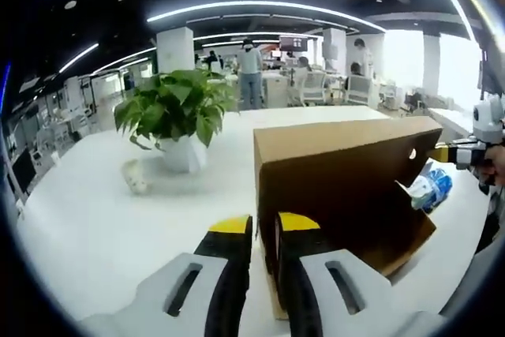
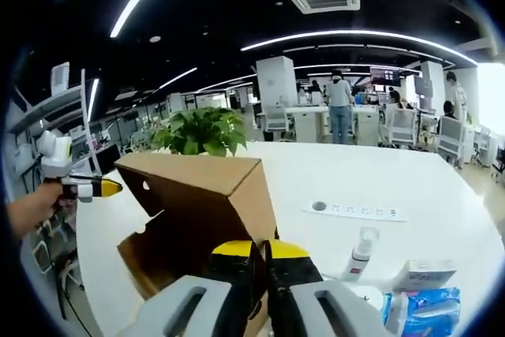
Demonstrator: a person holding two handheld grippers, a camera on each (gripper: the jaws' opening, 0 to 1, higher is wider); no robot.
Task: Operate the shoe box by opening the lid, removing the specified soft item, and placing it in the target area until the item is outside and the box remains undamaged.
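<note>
On the white table [image 1: 95, 226] lies the brown cardboard shoe box [image 1: 339, 187] on its side — left gripper [image 1: 264, 230] and right gripper [image 2: 262, 254] clenched on its edges, potted plant [image 1: 177, 112] behind.

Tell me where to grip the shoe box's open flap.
Grip the flap at its free edge beside the tab, coming from the open front. It swings clear of the shoe box body, a thin cardboard sheet the jaws can pinch.
</note>
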